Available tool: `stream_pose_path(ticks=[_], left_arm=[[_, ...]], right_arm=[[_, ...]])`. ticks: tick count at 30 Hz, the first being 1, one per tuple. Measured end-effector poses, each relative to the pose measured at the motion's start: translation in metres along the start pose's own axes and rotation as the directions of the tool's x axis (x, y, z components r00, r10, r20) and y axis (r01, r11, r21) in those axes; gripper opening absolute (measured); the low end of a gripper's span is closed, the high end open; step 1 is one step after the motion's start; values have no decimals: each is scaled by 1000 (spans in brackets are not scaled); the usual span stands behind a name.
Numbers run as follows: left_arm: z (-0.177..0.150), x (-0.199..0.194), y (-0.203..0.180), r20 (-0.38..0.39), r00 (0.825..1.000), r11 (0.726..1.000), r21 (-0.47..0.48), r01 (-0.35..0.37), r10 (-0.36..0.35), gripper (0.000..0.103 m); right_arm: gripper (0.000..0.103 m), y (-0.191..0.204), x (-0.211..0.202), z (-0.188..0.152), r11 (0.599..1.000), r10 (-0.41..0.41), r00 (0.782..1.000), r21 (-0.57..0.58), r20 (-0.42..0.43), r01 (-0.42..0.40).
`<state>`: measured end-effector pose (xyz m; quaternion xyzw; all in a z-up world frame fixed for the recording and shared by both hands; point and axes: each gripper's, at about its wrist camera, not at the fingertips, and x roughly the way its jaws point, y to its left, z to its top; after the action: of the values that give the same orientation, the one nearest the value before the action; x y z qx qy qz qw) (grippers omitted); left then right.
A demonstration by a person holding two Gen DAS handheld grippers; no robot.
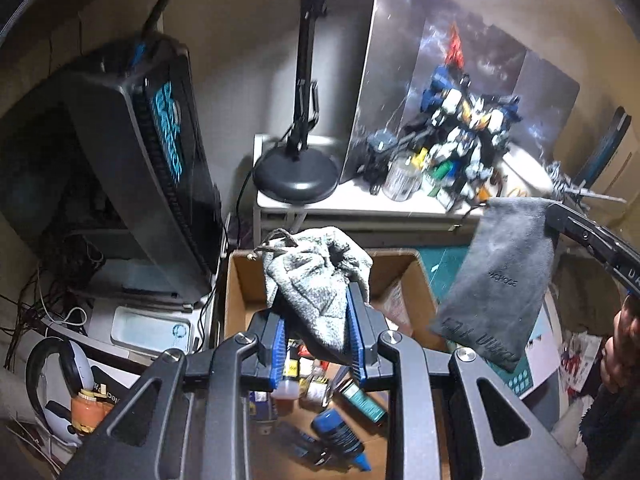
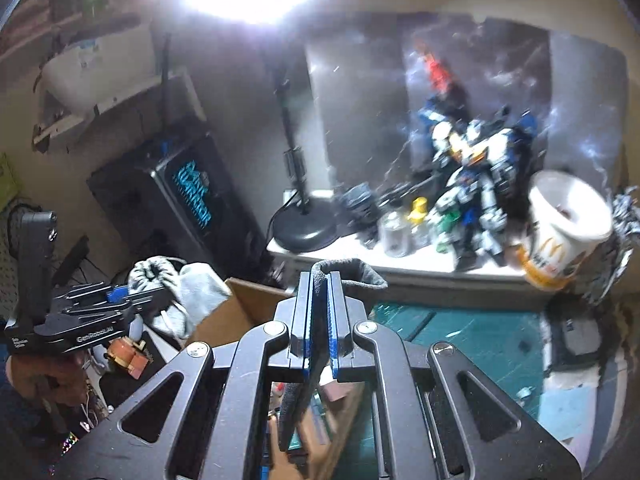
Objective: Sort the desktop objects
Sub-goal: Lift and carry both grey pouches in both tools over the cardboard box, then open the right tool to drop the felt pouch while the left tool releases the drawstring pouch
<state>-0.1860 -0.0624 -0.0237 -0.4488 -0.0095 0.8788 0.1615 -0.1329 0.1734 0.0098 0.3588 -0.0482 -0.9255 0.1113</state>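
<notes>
My left gripper (image 1: 314, 300) is shut on a light grey drawstring pouch (image 1: 316, 264), whose bunched top sticks out above the blue pads. It hangs over an open cardboard box (image 1: 240, 280) holding several small bottles and packs. To the right, my right gripper (image 1: 554, 220) pinches the top corner of a flat dark grey pouch (image 1: 500, 280), which dangles beside the box. In the right wrist view, the right gripper (image 2: 320, 280) is shut on that dark pouch (image 2: 352, 272), seen edge-on. The left gripper (image 2: 160, 296) with the light pouch (image 2: 192, 288) is at the left, above the box (image 2: 244, 304).
A white shelf (image 1: 360, 200) behind the box carries a black lamp base (image 1: 296, 176), a glass jar (image 1: 400, 180) and a model robot (image 1: 460, 128). A paper cup (image 2: 560, 232) stands at its right. A dark PC tower (image 1: 152, 160) and headphones (image 1: 52, 380) are left; a green cutting mat (image 2: 460, 332) is right.
</notes>
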Motion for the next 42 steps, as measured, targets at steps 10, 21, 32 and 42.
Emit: stream_pose_path(ticks=[10,21,32,42], left_arm=[[-16,50,20,-196,981,999,31,9,-3,26],[-41,107,31,-356,934,999,35,-4,16,26],[-68,146,32,-461,887,998,52,-19,41,26],[-78,153,29,-492,865,993,99,-59,101,31]], right_arm=[[7,56,68,-21,998,42,986,-40,-160,-49],[7,69,137,-62,995,66,939,-50,-339,-88],[7,68,181,-93,994,90,886,-21,-455,-112],[13,67,195,-118,995,86,849,-5,-522,-104]])
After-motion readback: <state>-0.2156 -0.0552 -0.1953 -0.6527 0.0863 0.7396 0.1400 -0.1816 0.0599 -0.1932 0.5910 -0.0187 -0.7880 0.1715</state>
